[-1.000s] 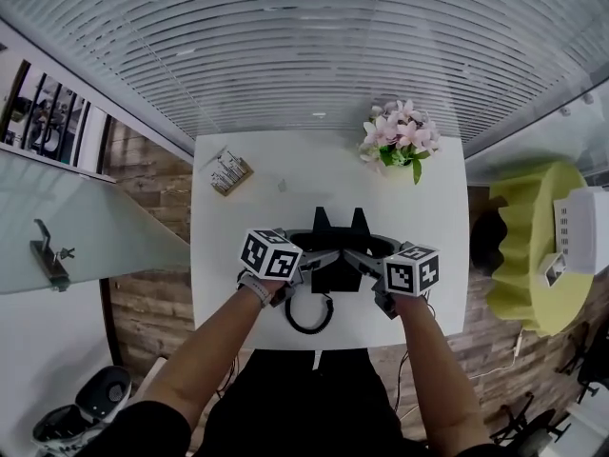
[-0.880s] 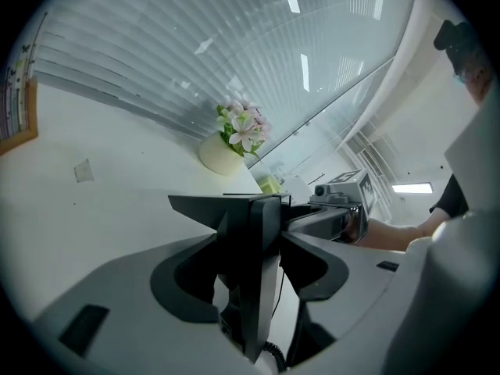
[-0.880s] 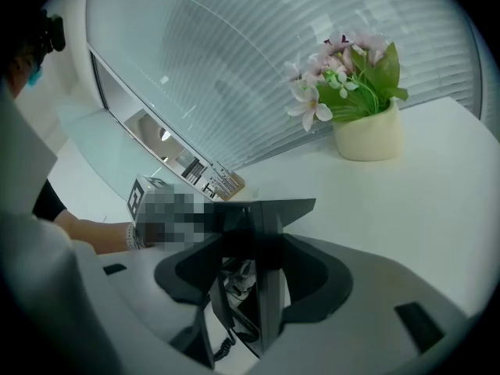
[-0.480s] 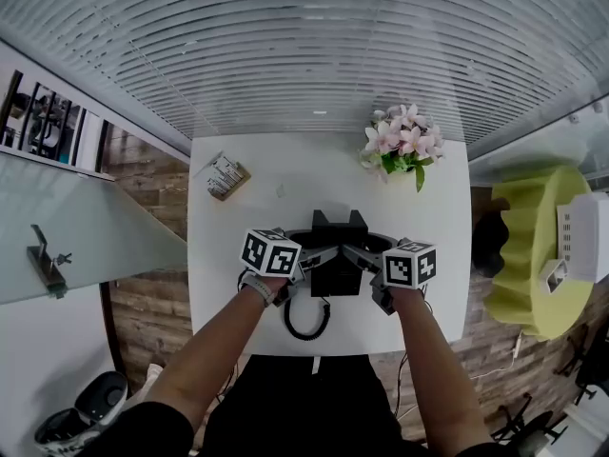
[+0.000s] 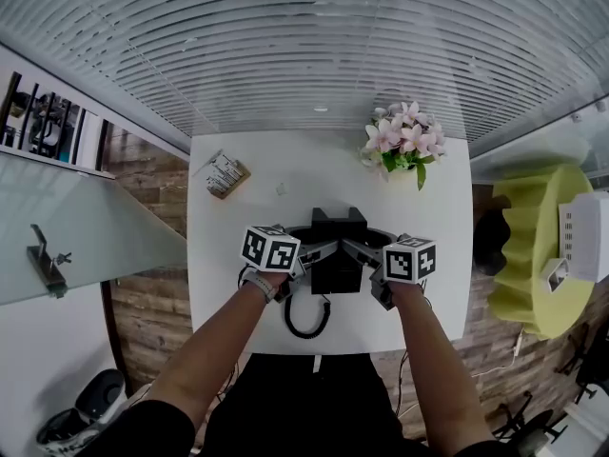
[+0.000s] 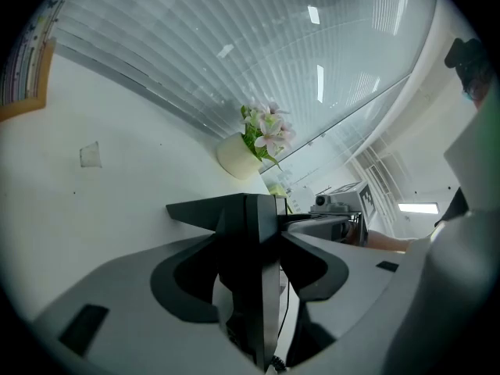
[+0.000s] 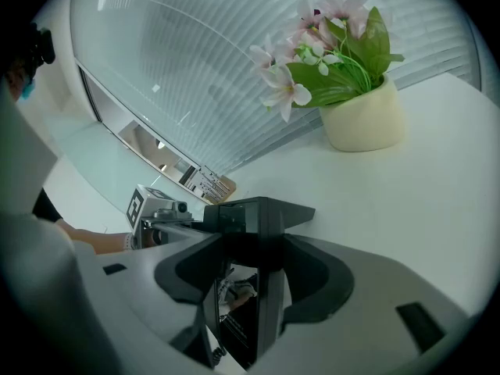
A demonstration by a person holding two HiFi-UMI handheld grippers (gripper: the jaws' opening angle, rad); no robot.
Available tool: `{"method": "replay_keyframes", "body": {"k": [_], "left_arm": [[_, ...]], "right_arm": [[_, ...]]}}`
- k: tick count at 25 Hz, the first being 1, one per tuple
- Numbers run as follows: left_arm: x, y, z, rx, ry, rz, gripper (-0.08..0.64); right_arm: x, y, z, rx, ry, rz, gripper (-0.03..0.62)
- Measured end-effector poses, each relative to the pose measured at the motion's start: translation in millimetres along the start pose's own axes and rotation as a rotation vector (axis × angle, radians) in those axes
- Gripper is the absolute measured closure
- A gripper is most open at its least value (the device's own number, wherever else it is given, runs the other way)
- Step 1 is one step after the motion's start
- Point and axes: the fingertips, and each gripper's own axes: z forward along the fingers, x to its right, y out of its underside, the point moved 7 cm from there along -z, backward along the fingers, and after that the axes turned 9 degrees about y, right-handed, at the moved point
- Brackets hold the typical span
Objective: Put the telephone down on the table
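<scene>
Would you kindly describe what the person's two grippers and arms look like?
The left gripper and right gripper are light grey, with broad curved fingers lined black inside. Each carries a white cube printed with black square markers. The forearms are bare; a pale band circles the left wrist, and dark sleeves begin near the elbows.

Grey left gripper (image 5: 317, 249), grey right gripper (image 5: 356, 248) (black-and-white marker cubes (image 5: 269, 250)), black sleeves (image 5: 143, 428).

The white table (image 5: 214, 274) bears a potted flower (image 5: 400, 139) well ahead of the right gripper (image 5: 354, 248). Ahead of the left gripper (image 5: 317, 251) lie a small paper scrap (image 5: 281, 189) and, farther to its left, a small striped booklet (image 5: 225, 174). A black coiled cord (image 5: 306, 318) lies just behind both grippers.
</scene>
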Motion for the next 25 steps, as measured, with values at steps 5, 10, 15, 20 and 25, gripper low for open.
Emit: {"method": "replay_keyframes", "body": {"k": [5, 10, 15, 20, 25], "left_arm": [[-1, 1, -3, 0.02, -0.018, 0.004, 0.313], [-2, 1, -10, 0.03, -0.06, -0.003, 0.307], [6, 8, -27, 0.05, -0.089, 0.012, 0.307], [33, 5, -45, 0.107, -0.076, 0.014, 0.307], [85, -1, -63, 0.164, -0.093, 0.114, 0.307]], "right_arm": [[0, 1, -1, 0.032, -0.022, 0.0, 0.337], [8, 3, -7, 0.032, -0.01, 0.007, 0.331], [10, 9, -25, 0.054, 0.045, -0.003, 0.33], [-2, 11, -47, 0.096, 0.061, -0.051, 0.33], [-29, 11, -76, 0.163, 0.07, -0.154, 0.331]]}}
